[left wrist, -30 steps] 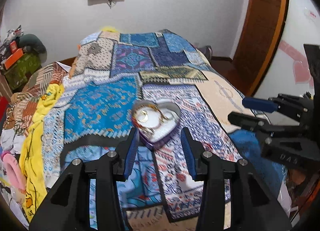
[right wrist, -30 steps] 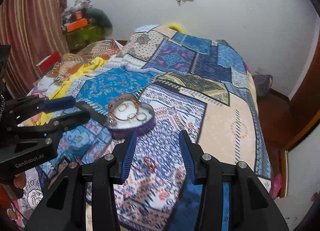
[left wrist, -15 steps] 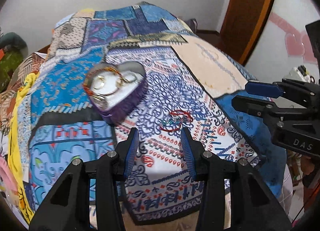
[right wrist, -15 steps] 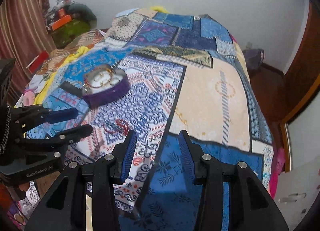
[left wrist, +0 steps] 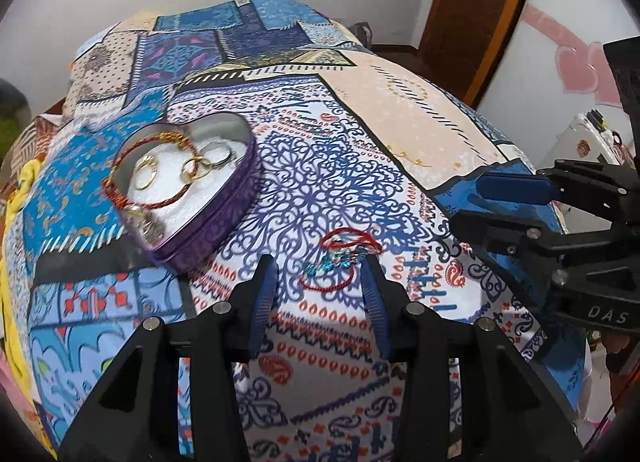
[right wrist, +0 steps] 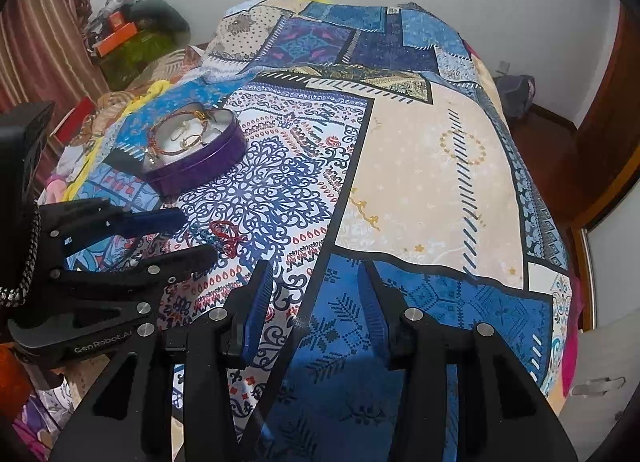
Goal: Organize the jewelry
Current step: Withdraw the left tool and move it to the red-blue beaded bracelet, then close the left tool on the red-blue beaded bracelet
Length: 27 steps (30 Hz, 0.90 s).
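Note:
A purple heart-shaped tin (left wrist: 218, 228) (right wrist: 200, 168) sits on the patterned bedspread, with a red-and-gold bangle (left wrist: 160, 166) and several gold rings inside. To its right a small heap of red bracelets with teal beads (left wrist: 340, 256) (right wrist: 225, 233) lies on the cloth. My left gripper (left wrist: 318, 268) (right wrist: 196, 236) is open, its blue pads on either side of the heap just short of it, and it holds nothing. My right gripper (right wrist: 314, 268) (left wrist: 476, 202) is open and empty over a blue patch to the right of the bracelets.
The bedspread (right wrist: 420, 166) covers the whole bed and drops off at the near and right edges. Yellow and pink clothes (left wrist: 16, 262) lie along the left side. A wooden door (left wrist: 480, 14) stands at the right, and a cluttered shelf (right wrist: 128, 34) at the back left.
Both grippers have come down and closer to the bed. In the left wrist view the tin slid up and left, and the red bracelets came in between the left fingertips. The jaws kept their width.

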Each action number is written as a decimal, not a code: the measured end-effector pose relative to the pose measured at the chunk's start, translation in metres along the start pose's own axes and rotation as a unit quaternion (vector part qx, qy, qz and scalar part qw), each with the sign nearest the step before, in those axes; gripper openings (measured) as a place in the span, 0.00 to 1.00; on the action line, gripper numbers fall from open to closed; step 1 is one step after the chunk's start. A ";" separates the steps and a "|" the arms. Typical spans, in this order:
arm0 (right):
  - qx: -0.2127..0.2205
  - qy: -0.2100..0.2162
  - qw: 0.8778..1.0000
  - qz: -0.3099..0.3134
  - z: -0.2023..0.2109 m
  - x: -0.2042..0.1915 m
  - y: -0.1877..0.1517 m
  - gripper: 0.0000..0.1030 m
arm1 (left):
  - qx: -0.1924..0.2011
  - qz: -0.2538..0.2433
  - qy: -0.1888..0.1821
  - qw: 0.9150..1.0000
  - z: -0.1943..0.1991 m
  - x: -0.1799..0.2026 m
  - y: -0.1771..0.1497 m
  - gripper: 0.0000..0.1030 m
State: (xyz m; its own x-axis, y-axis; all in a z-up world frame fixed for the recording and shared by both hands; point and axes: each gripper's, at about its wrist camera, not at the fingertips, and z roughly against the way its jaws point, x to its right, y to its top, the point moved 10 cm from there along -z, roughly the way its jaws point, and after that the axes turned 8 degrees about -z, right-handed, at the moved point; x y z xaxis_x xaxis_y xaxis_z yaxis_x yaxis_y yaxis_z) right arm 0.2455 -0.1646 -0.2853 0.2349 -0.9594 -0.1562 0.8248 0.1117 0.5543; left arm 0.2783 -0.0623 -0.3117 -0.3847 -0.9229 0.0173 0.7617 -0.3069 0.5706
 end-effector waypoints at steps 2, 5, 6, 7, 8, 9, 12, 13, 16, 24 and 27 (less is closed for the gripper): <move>-0.002 0.000 1.000 0.000 -0.001 -0.001 -0.001 0.39 | 0.002 -0.002 -0.007 1.000 -0.002 0.001 0.002 0.40; -0.004 0.000 1.000 0.002 -0.001 -0.002 -0.001 0.39 | 0.004 -0.005 -0.025 1.000 -0.002 0.005 0.003 0.26; -0.004 0.001 1.000 0.002 -0.001 -0.003 -0.002 0.39 | 0.004 -0.006 -0.030 1.000 -0.002 0.008 0.003 0.16; -0.004 0.001 1.000 0.002 0.000 -0.004 -0.001 0.39 | 0.002 -0.008 -0.038 0.999 -0.002 0.011 0.002 0.11; -0.004 0.001 1.000 0.003 0.000 -0.004 -0.001 0.39 | 0.000 -0.009 -0.039 0.999 -0.002 0.013 0.002 0.08; -0.003 0.001 1.000 0.003 0.000 -0.005 -0.001 0.39 | 0.000 -0.009 -0.037 0.999 -0.002 0.014 0.002 0.06; -0.002 0.003 1.000 0.004 0.002 -0.009 0.001 0.39 | 0.003 -0.005 -0.034 0.999 0.002 0.015 0.000 0.06; -0.002 0.004 1.000 0.005 0.001 -0.010 0.002 0.39 | 0.005 -0.002 -0.032 0.999 0.005 0.015 -0.001 0.06; -0.001 0.004 1.000 0.010 0.002 -0.016 0.002 0.39 | 0.019 0.006 -0.025 0.999 0.017 0.011 0.000 0.05; -0.012 0.014 1.000 0.021 -0.007 -0.036 0.003 0.39 | 0.076 0.040 -0.004 0.996 0.069 -0.018 0.006 0.05; -0.017 0.022 0.999 0.025 -0.014 -0.047 0.005 0.39 | 0.084 0.049 0.010 0.995 0.079 -0.032 0.004 0.05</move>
State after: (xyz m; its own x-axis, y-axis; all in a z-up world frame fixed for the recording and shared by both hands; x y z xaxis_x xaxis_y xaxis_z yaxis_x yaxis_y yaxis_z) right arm 0.2454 -0.1159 -0.2865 0.2975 -0.9401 -0.1663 0.8286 0.1678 0.5341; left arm 0.2525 -0.0157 -0.2454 -0.3006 -0.9515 0.0648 0.6965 -0.1726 0.6965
